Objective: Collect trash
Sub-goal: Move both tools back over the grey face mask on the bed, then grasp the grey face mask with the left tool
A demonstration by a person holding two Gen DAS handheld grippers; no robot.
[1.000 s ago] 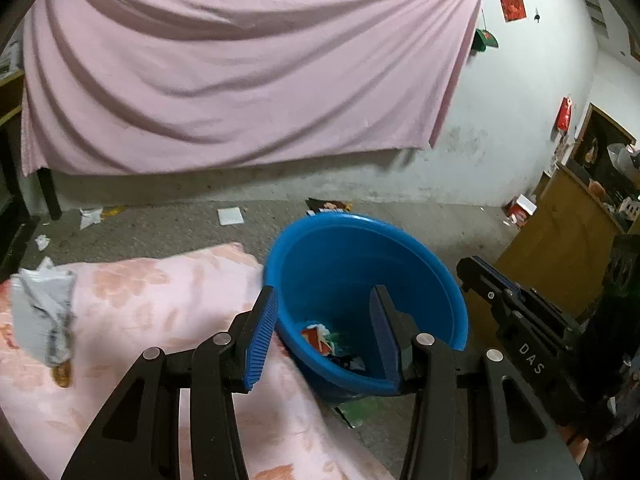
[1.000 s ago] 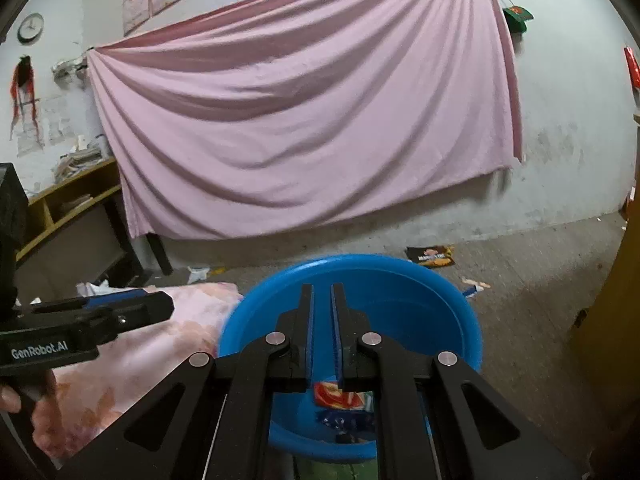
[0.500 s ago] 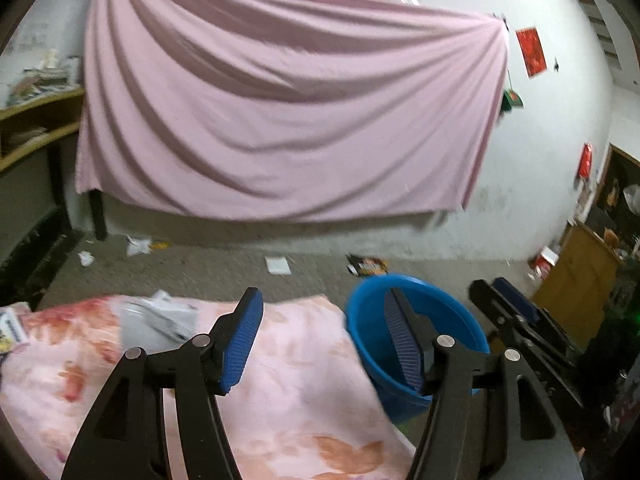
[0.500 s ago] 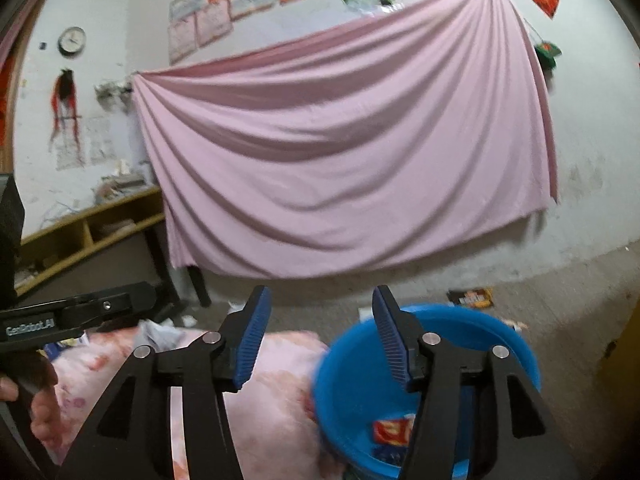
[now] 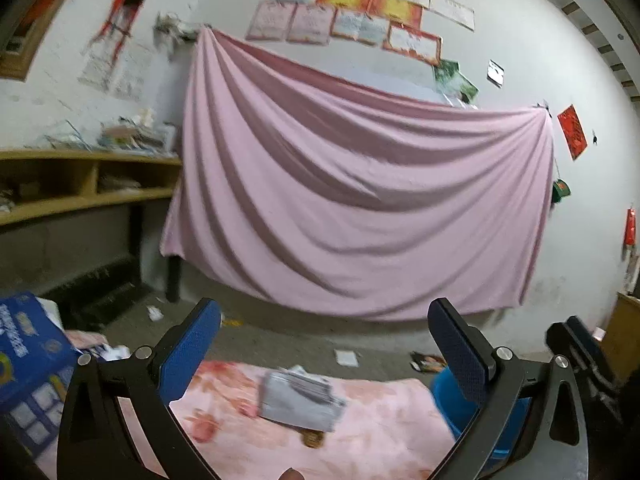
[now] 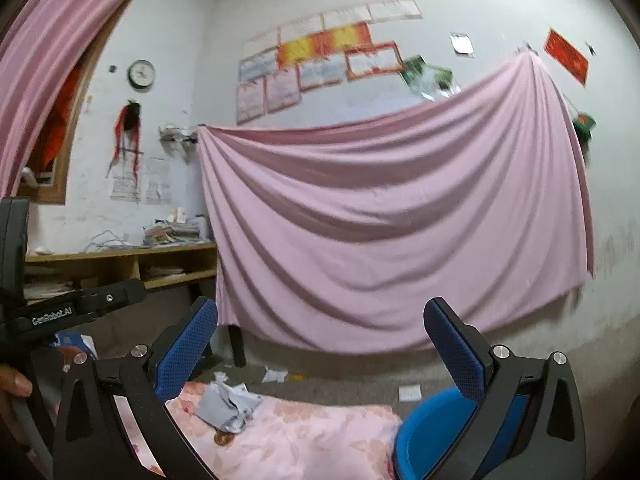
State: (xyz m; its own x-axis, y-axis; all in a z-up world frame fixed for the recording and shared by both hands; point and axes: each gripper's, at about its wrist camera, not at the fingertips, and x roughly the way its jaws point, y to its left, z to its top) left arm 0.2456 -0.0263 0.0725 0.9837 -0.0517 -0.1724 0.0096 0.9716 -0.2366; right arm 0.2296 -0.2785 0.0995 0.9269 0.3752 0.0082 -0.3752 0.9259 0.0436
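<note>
The left gripper [image 5: 324,344] and right gripper [image 6: 320,344] are both held wide apart and empty. The crumpled grey paper [image 5: 298,400], creased and flattened, lies on the pink floral counter [image 5: 380,432] ahead, between the left fingers. It should be straddled squarely, then pinched and carried to the blue basin [image 6: 432,428] beside the right-hand finger.

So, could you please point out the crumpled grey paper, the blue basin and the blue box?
Crumpled grey paper [image 6: 228,406], right wrist view, on the middle of its crumpled body.
Blue basin [image 6: 430,428], right wrist view, on its inner wall.
Blue box [image 5: 24,344], left wrist view, on its printed blue face.
</note>
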